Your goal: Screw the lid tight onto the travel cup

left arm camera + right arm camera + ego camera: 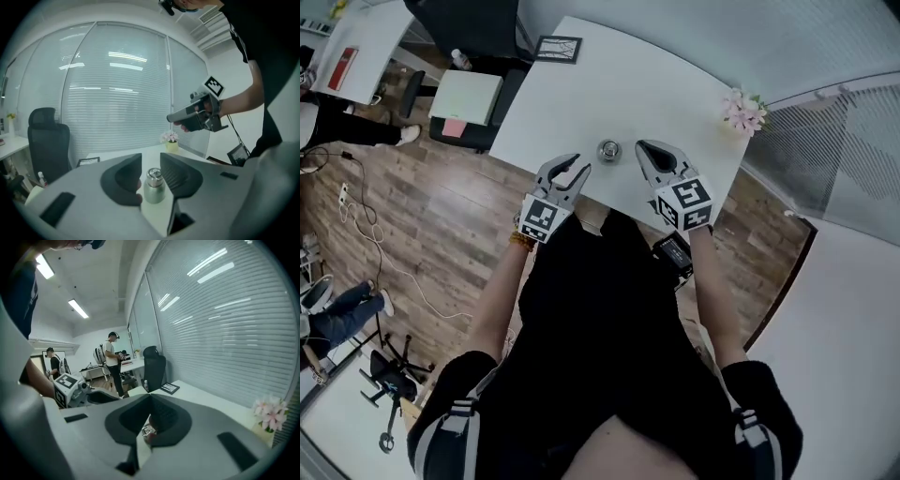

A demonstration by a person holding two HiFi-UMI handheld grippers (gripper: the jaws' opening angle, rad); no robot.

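A small steel travel cup (609,150) with its lid on top stands upright on the white table (581,94), near the front edge. My left gripper (579,167) hovers just left of the cup with its jaws apart and nothing between them. In the left gripper view the cup (153,186) shows through the gap of the left gripper (150,156), a little beyond the tips. My right gripper (641,146) is shut and empty, its tip close to the cup's right side. In the right gripper view only a sliver of the cup (148,431) shows below the closed jaws.
A pot of pink flowers (744,112) stands at the table's far right corner and a dark picture frame (558,49) lies at its far left. A black office chair (47,145) is beyond the table. People stand at desks in the background (112,362).
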